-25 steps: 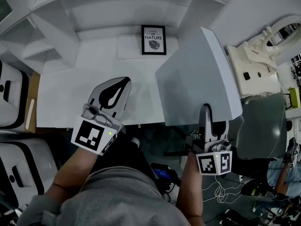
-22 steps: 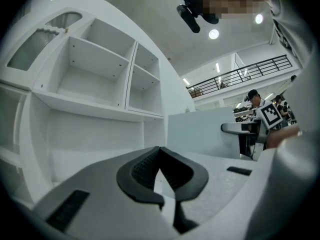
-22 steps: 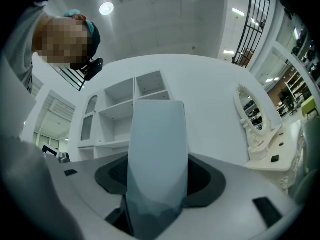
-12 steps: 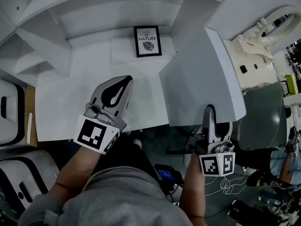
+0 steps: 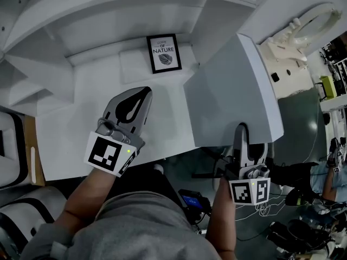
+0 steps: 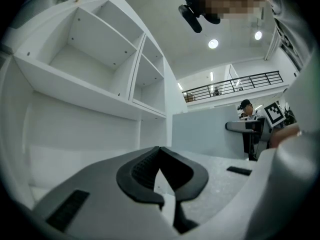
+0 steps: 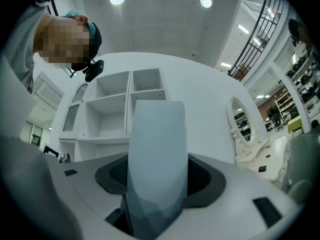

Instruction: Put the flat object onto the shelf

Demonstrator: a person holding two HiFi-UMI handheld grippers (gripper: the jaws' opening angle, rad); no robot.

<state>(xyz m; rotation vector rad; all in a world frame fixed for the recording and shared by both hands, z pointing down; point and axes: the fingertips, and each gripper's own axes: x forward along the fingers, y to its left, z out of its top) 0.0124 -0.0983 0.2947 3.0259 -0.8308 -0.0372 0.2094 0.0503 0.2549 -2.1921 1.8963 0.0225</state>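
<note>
The flat object is a large pale grey board (image 5: 230, 88). My right gripper (image 5: 242, 135) is shut on its near edge and holds it tilted up over the right end of the white desk top (image 5: 92, 118). In the right gripper view the board (image 7: 156, 139) rises between the jaws of the right gripper (image 7: 156, 186) and covers part of the white shelf unit (image 7: 112, 109). My left gripper (image 5: 142, 95) hovers above the desk top, shut and empty. In its own view the left gripper (image 6: 160, 150) points at the shelf compartments (image 6: 95, 54).
A framed leaf print (image 5: 164, 53) leans at the back of the desk under the shelf. A white-framed mirror (image 5: 312, 28) stands at the right. Black-and-white cases (image 5: 11, 145) sit at the left, cables (image 5: 260, 221) lie on the floor.
The head view has drifted, so the shelf and framed print sit further left and lower. Both grippers keep nearly the same places, and the board stays in the right one.
</note>
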